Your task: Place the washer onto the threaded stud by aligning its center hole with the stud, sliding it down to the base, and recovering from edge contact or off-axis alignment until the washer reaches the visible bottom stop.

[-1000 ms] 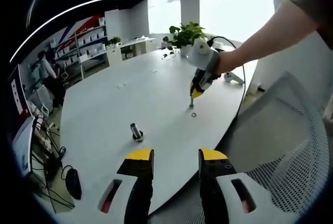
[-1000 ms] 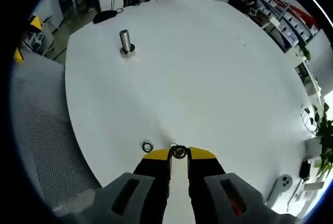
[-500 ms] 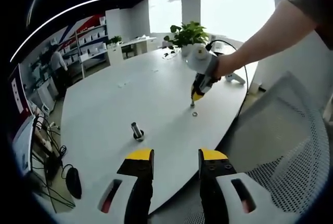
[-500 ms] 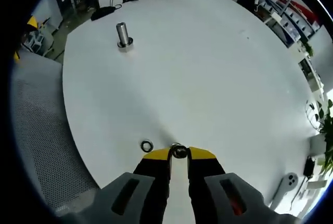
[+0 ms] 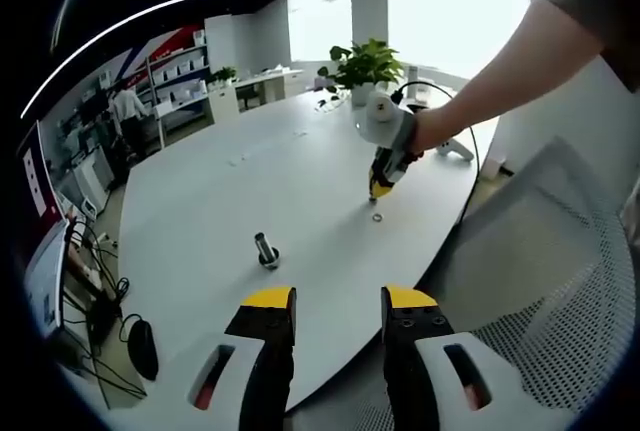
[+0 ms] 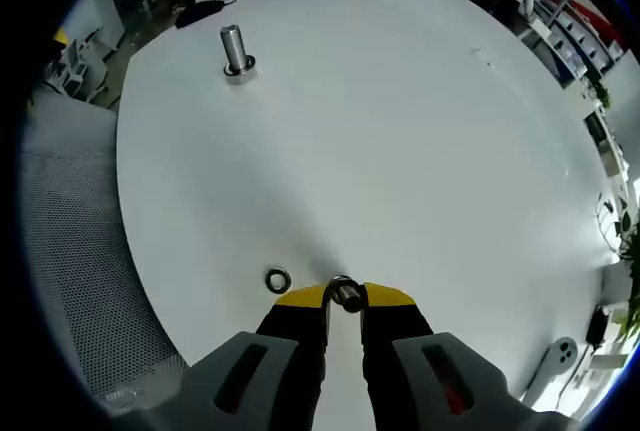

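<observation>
Barely begun — a washer is pinched, the stud is bare.

Right gripper (image 6: 343,296) has its jaws clamped on a washer (image 6: 345,294) held just above the white table (image 6: 420,141); a second washer (image 6: 277,280) lies flat just beside the tips. Threaded stud (image 6: 234,50) stands upright well apart, nothing on it, so carrying over, aligning the hole and sliding down to the base all remain. Left gripper (image 5: 336,303) hangs near the table edge — jaws apart, empty.
</observation>
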A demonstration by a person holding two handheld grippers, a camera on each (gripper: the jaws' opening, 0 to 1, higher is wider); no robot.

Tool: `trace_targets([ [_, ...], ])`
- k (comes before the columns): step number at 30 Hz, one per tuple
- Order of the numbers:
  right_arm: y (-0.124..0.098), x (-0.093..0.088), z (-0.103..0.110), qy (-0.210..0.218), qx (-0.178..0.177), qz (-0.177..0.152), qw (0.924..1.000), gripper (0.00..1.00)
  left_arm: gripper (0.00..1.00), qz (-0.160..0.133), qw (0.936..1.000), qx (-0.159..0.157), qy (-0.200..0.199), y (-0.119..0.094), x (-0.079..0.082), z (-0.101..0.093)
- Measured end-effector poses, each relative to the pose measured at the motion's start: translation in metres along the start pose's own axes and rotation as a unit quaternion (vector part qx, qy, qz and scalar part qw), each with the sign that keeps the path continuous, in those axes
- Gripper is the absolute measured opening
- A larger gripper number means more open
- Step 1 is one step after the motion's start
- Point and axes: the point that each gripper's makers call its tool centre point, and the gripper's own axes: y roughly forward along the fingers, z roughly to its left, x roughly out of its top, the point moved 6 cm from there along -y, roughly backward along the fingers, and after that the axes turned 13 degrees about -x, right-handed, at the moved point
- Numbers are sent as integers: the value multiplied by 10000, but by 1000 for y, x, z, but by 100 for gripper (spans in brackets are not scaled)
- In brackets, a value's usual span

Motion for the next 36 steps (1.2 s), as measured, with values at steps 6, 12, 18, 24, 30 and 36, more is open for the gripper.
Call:
trace_targets([
  [6,2,1,0,-29,42,26,10000,13,32,43,10000,11,22,1,-1,0],
  [12,3,0,1,-58,64,53,9999,14,32,57,10000,25,20,0,-1,1],
  [18,3,0,0,39,91,36,9999,14,32,64,10000,22,3,1,-1,1],
  [24,2,-4,-4,125,78,27,9999,17,32,95,10000,10,11,1,-2,1],
  [30,0,-12,-3,182,82,85,9998,18,32,83,10000,7,-2,1,-2,1],
  [36,-6,-21,-5,176,57,153,9997,18,32,63,10000,21,2,1,-1,1],
])
